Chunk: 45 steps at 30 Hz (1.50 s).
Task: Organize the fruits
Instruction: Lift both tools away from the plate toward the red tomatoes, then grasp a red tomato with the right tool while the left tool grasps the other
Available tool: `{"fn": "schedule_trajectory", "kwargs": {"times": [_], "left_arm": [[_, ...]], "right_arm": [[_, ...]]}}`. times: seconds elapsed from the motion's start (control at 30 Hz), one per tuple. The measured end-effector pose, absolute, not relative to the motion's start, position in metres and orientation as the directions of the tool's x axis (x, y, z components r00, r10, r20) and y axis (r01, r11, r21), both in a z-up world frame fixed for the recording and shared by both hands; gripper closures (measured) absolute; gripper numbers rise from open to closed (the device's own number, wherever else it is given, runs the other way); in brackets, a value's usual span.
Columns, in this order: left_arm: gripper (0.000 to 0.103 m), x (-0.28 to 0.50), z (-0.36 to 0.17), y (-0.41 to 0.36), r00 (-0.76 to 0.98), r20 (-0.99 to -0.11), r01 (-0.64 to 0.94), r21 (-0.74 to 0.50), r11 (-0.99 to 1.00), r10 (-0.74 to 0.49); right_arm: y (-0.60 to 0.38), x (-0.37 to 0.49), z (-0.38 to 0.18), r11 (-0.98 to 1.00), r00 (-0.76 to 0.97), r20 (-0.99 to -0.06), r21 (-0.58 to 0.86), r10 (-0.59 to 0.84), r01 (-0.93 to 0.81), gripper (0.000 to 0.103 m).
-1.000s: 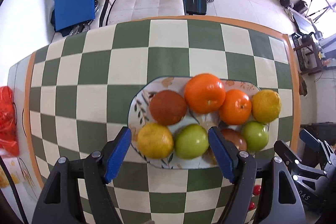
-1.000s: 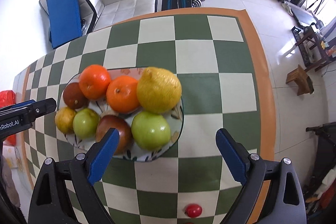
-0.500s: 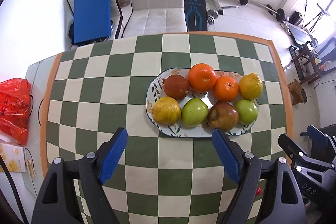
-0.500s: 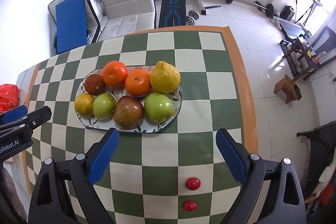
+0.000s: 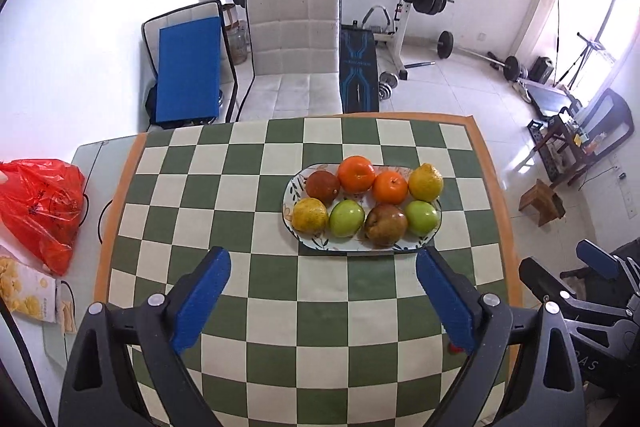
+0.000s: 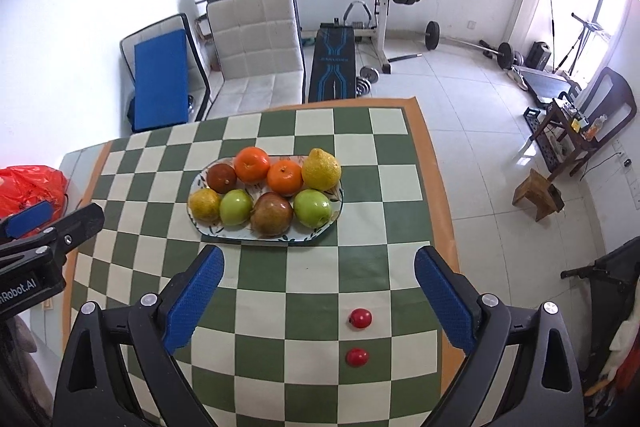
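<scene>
An oval patterned plate (image 5: 312, 247) (image 6: 208, 231) sits on the green-and-cream checked table, holding several fruits in two rows. The back row has a brown fruit (image 5: 322, 186), two oranges (image 5: 357, 173) (image 5: 390, 187) and a yellow lemon (image 5: 426, 182); the front row has a yellow fruit (image 5: 309, 214), a green apple (image 5: 346, 218), a reddish pear (image 5: 385, 224) and another green apple (image 5: 421, 217). My left gripper (image 5: 322, 273) hangs open above the table, short of the plate. My right gripper (image 6: 318, 273) is open too. Two small red fruits (image 6: 360, 317) (image 6: 357, 356) lie between its fingers.
A red plastic bag (image 5: 40, 203) and a snack packet (image 5: 24, 291) lie left of the table. Beyond the far edge stand a white padded chair (image 5: 294, 43), a blue panel (image 5: 188, 75) and a weight bench (image 6: 334, 67). A small wooden stool (image 6: 538, 193) stands on the floor at right.
Both grippers have pulled back and up from the plate, so the plate looks smaller and farther away. The room behind and the two small red fruits have come into view.
</scene>
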<state>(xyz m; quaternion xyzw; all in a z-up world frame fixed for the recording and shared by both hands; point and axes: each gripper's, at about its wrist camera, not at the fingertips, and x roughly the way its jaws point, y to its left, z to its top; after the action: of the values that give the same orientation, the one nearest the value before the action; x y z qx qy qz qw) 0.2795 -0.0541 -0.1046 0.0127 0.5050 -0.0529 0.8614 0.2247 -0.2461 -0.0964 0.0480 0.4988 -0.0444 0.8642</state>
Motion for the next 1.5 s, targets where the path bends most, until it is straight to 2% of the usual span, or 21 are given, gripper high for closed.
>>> {"fn": "schedule_trajectory", "kwargs": {"times": [0.5, 0.8, 1.0, 1.1, 1.3, 1.37, 1.43, 1.5], "left_arm": [[0.008, 0.225, -0.058, -0.055, 0.57, -0.818, 0.111, -0.019, 0.994, -0.079], [0.008, 0.214, -0.055, -0.058, 0.576, -0.813, 0.113, -0.023, 0.993, -0.084], [0.008, 0.216, -0.059, -0.057, 0.559, -0.825, 0.097, -0.028, 0.995, -0.078], [0.008, 0.223, -0.068, -0.059, 0.55, -0.835, 0.07, 0.001, 0.998, -0.038], [0.008, 0.243, -0.118, -0.072, 0.473, -0.88, 0.081, 0.083, 0.993, 0.035], [0.008, 0.249, -0.141, -0.082, 0.427, -0.903, 0.109, 0.107, 0.988, 0.051], [0.008, 0.254, -0.164, -0.093, 0.383, -0.922, 0.141, 0.124, 0.982, 0.061], [0.008, 0.258, -0.188, -0.107, 0.33, -0.941, 0.181, 0.145, 0.973, 0.079]], "right_arm": [[-0.239, 0.169, -0.039, 0.994, 0.582, -0.813, 0.053, -0.012, 0.094, 0.004], [-0.24, 0.163, -0.033, 0.994, 0.591, -0.807, 0.063, -0.001, 0.087, 0.004], [-0.248, 0.167, -0.041, 0.989, 0.59, -0.806, 0.119, 0.043, 0.09, 0.004], [-0.266, 0.173, -0.063, 0.975, 0.56, -0.822, 0.195, 0.101, 0.11, 0.004], [-0.313, 0.186, -0.168, 0.948, 0.379, -0.918, 0.216, 0.116, 0.233, 0.004], [-0.325, 0.187, -0.211, 0.937, 0.308, -0.942, 0.219, 0.131, 0.271, 0.01], [-0.33, 0.186, -0.255, 0.932, 0.223, -0.962, 0.219, 0.156, 0.29, 0.027], [-0.332, 0.182, -0.299, 0.922, 0.146, -0.971, 0.228, 0.19, 0.312, 0.036]]}}
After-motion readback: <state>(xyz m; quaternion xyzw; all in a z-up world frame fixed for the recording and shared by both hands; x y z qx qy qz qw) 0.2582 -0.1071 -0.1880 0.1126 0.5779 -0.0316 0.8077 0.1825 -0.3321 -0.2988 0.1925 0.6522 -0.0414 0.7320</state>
